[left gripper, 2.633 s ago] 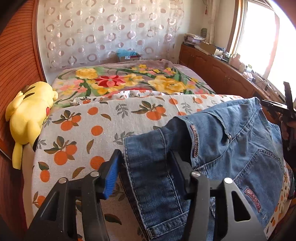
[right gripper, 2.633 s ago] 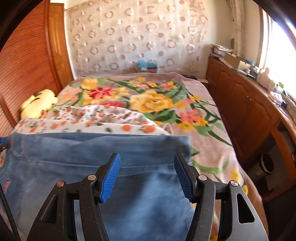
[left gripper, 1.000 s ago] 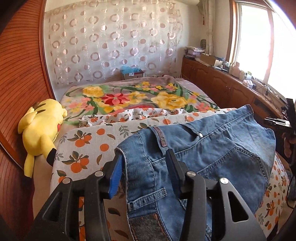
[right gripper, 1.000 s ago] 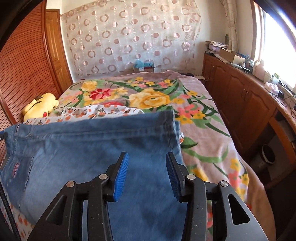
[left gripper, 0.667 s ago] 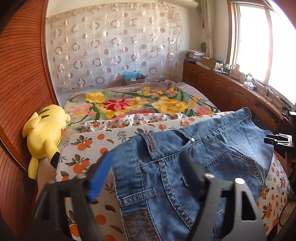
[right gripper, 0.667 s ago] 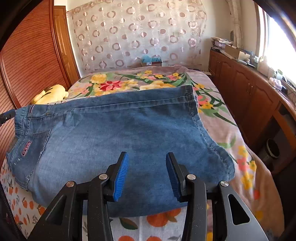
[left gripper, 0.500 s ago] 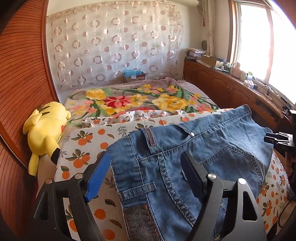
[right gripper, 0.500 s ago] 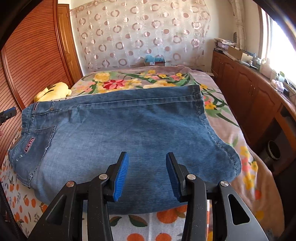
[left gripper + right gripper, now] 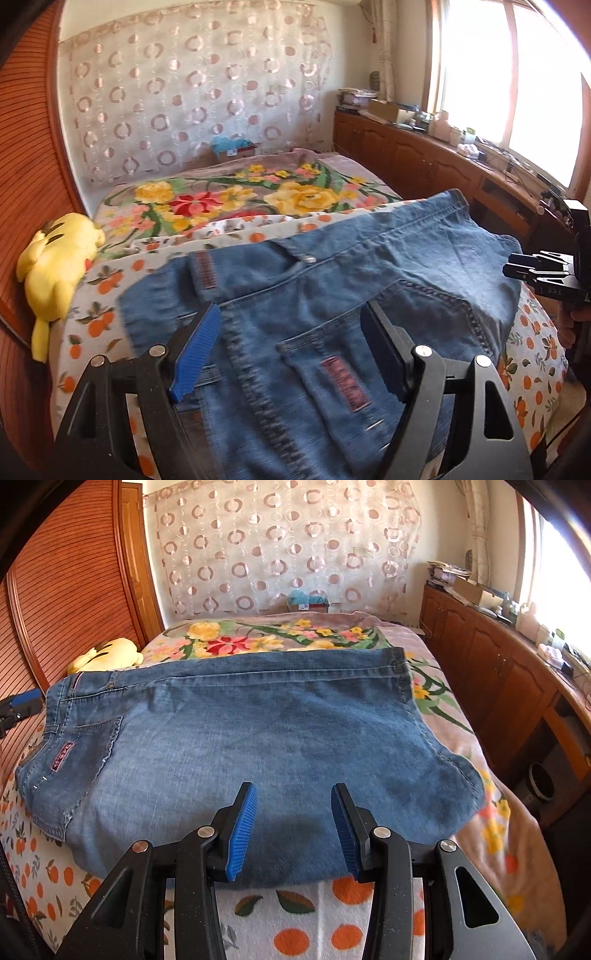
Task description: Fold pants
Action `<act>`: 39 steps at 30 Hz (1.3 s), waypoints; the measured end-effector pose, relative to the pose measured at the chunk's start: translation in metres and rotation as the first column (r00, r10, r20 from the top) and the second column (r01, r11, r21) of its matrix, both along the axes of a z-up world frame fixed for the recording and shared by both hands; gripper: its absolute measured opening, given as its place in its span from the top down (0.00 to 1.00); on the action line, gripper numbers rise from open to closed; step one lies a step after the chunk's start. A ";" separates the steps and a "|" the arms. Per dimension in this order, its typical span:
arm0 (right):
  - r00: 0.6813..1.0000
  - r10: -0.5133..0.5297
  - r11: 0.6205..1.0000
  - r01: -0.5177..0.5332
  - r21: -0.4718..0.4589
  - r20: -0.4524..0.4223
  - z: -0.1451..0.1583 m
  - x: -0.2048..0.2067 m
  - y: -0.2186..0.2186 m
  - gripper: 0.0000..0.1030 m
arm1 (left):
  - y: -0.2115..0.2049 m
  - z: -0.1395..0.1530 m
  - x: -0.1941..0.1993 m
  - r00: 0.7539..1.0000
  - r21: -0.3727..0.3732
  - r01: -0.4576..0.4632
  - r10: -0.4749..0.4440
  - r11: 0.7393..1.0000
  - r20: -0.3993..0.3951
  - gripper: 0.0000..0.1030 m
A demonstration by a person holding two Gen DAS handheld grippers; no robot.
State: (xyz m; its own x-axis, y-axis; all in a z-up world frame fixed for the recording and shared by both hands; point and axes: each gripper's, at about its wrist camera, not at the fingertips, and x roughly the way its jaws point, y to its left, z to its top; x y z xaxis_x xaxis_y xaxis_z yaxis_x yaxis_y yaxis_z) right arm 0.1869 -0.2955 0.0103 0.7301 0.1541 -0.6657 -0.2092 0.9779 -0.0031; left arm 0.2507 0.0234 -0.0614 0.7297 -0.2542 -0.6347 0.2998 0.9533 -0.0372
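Observation:
Blue jeans (image 9: 258, 720) lie folded flat across the bed, waist end at the left, leg hems at the right. In the left wrist view the waistband and back pocket of the jeans (image 9: 332, 266) lie under my left gripper (image 9: 291, 310), whose jaws stand wide open with nothing pressed between them. My right gripper (image 9: 293, 788) hovers at the near folded edge, jaws apart and not touching the denim. Each gripper shows in the other's view: the right gripper (image 9: 543, 273) at the right edge, the left gripper (image 9: 22, 701) at the left edge.
The bed has an orange-print sheet (image 9: 295, 923) and, farther back, a floral blanket (image 9: 258, 638). A yellow plush toy (image 9: 59, 258) lies by the wooden headboard (image 9: 66, 590). Wooden cabinets (image 9: 498, 672) run along the right under the window. A box (image 9: 236, 149) sits beyond the bed.
My left gripper opened, let go of the waistband and drew back. The jeans dropped from being held up to lying flat on the bed. The right gripper pulled back to their near edge.

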 end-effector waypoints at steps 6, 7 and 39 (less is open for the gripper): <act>0.998 -0.064 0.998 0.064 -0.002 -0.005 0.000 -0.011 -0.025 0.58 | -0.046 -0.004 0.013 0.996 0.012 0.087 -0.088 0.996 0.008 0.24; 0.997 -0.074 0.997 0.074 0.001 -0.007 0.000 -0.012 -0.030 0.58 | -0.051 -0.005 0.016 0.995 0.015 0.097 -0.097 0.995 0.007 0.24; 0.947 -0.293 0.943 0.309 0.121 -0.133 -0.006 0.021 -0.082 0.52 | -0.073 -0.050 0.027 0.987 0.032 0.135 -0.131 0.990 -0.093 0.24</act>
